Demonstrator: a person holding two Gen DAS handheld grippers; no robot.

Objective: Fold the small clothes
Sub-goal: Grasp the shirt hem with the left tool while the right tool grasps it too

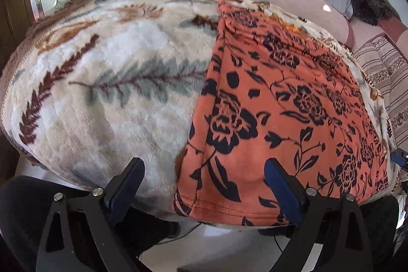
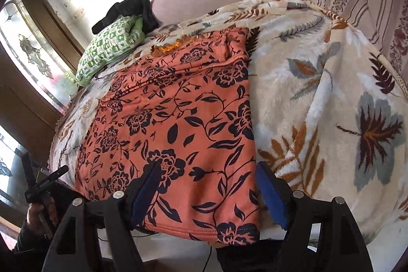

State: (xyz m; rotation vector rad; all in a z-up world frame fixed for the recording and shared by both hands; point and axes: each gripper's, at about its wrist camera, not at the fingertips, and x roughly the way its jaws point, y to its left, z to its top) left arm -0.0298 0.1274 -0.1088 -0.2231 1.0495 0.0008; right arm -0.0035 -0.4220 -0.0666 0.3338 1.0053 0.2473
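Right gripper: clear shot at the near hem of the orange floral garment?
Probably yes. The right gripper is open, straddling the orange garment just above its near hem; nothing lies between.

Left tool (image 1: 204, 185), right tool (image 2: 209, 190): black frames, blue pads, silver screws.

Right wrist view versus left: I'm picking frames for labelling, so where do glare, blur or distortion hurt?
Right wrist view: the window and wall are blown out, while the orange floral garment stays sharp. Left wrist view: fisheye bulges the leaf-print blanket, its pile is slightly soft, and the corners go black.
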